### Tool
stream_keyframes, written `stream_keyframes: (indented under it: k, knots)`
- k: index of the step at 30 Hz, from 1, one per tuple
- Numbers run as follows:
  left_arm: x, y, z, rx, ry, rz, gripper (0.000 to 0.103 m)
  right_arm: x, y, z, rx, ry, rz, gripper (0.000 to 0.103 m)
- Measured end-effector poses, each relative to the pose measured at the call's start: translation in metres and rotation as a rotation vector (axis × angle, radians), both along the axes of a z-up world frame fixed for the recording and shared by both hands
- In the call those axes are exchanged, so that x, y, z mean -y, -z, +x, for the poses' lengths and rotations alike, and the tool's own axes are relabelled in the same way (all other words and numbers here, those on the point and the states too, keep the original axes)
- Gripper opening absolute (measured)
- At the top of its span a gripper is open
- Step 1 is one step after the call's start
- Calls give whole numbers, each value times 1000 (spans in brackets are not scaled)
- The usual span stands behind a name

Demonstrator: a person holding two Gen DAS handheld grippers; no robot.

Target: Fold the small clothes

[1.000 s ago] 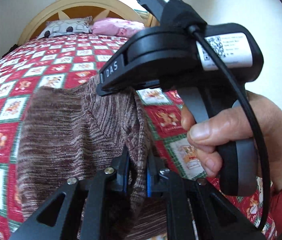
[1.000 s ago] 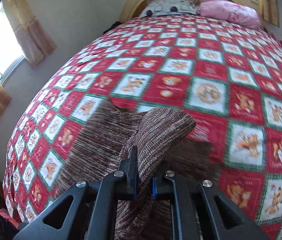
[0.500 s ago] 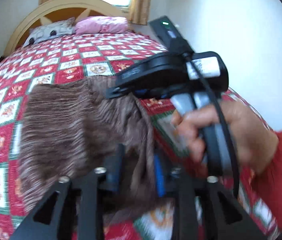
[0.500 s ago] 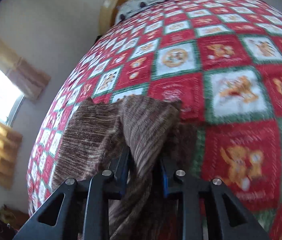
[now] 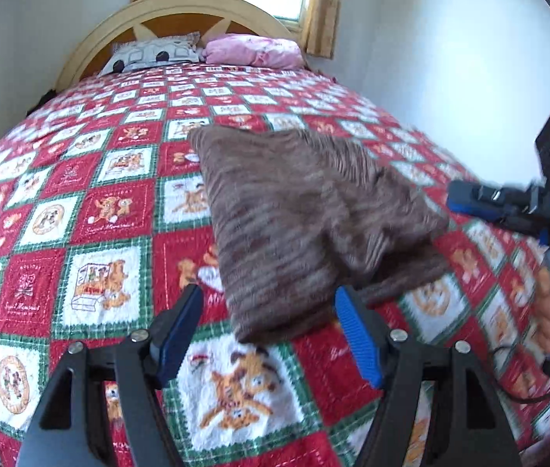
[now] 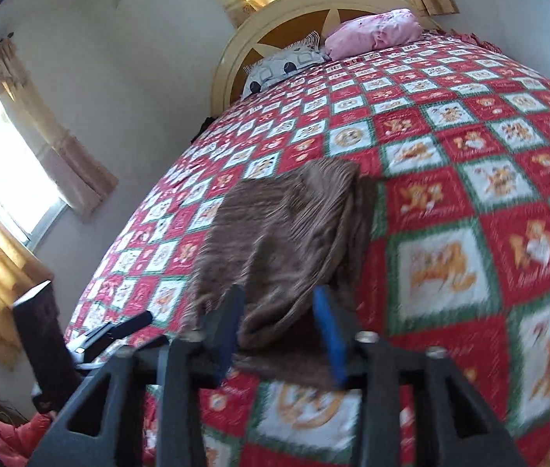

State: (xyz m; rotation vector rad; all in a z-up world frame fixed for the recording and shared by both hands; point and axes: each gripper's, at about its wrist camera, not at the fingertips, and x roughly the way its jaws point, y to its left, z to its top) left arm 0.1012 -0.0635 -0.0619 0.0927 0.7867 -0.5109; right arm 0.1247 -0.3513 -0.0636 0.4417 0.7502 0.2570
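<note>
Left wrist view: brown striped knit garment [image 5: 306, 225] folded into rough rectangle, soft ribbed texture, lying flat on red-green-white checked quilt [image 5: 92, 210], well short of cream arched wooden headboard [image 5: 181, 11]. Left gripper [image 5: 271, 334] black, blue ribbed pads, jaws just been opening, wide apart, nothing between them; garment's near edge just beyond tips.

Right wrist view: same garment [image 6: 286, 241], motion-blurred. Right gripper [image 6: 281, 334] jaws just been opening, apart, garment edge loose between pads, not pinched.
</note>
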Motion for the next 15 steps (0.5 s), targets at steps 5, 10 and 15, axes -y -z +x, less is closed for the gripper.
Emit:
stream_keyframes:
  k: [5, 10, 15]
  knots:
    - [15, 17, 4, 16, -45, 145, 73, -24, 5, -5, 9, -25, -21, 52]
    - [7, 26, 23, -51, -97, 111, 75, -34, 22, 14, -87, 19, -75, 52]
    - [-4, 25, 24, -32, -114, 77, 62, -33, 45, 27, -149, 34, -16, 12]
